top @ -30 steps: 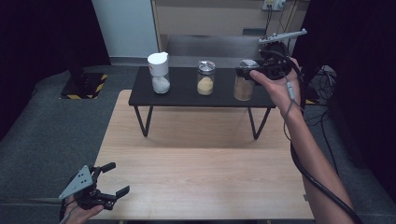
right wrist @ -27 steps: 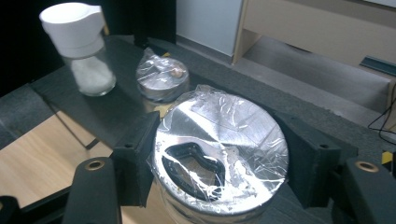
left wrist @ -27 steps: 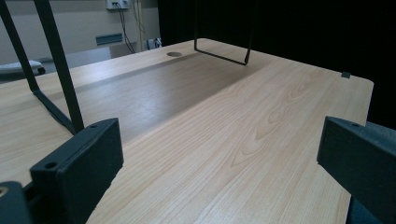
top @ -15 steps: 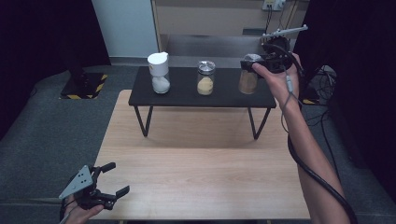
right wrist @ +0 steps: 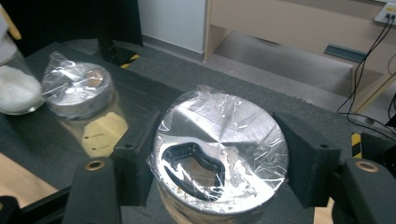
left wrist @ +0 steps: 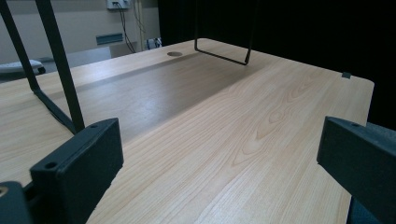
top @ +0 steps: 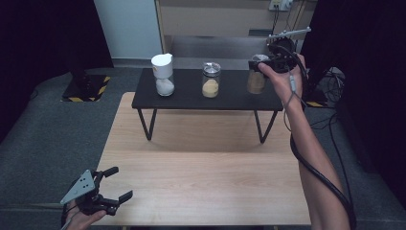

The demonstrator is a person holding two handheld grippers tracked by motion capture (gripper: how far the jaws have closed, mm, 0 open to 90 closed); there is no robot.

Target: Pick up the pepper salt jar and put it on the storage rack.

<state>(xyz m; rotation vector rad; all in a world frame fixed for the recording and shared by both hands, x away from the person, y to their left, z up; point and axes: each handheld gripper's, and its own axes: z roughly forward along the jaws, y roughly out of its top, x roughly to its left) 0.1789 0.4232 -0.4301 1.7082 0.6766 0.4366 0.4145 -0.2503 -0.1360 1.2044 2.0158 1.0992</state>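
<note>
While the pale wooden worktop [top: 201,191] lies bare, a low black stand [top: 210,95] at its far end carries three jars. At the stand's right end, the right hand-held gripper [right wrist: 212,154] straddles the foil-lidded jar [right wrist: 219,154], jaws spread beside its lid, apparently just short of touching. At the worktop's near left corner, far from the stand, the left hand-held gripper [top: 117,184] hovers with jaws apart, holding nothing.

Three jars [top: 210,80] in a row on raised shelf [top: 191,98] behind table [top: 206,182].
</note>
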